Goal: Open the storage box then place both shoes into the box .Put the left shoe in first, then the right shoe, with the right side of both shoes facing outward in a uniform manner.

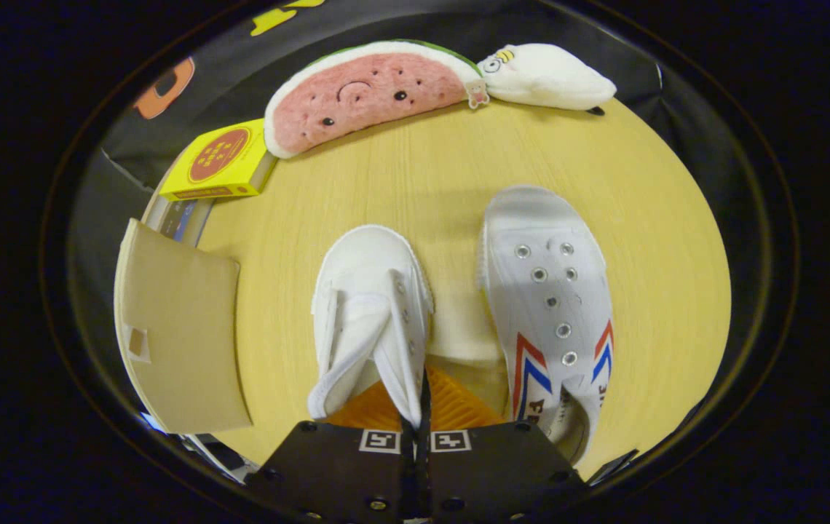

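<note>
White left shoe is hanging pinched in the closed gripper; next it needs carrying left to the storage box.

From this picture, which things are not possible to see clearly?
- Gripper: the fingers are closed on the side wall of the left shoe; the canvas covers the fingertips.
- Left shoe: its heel and inside are behind the gripper body.
- Right shoe: its heel is cut off by the gripper body.
- Storage box: only a brown flap shows; the inside is not visible.
- Yellow carton: the print is too small to read.
</note>
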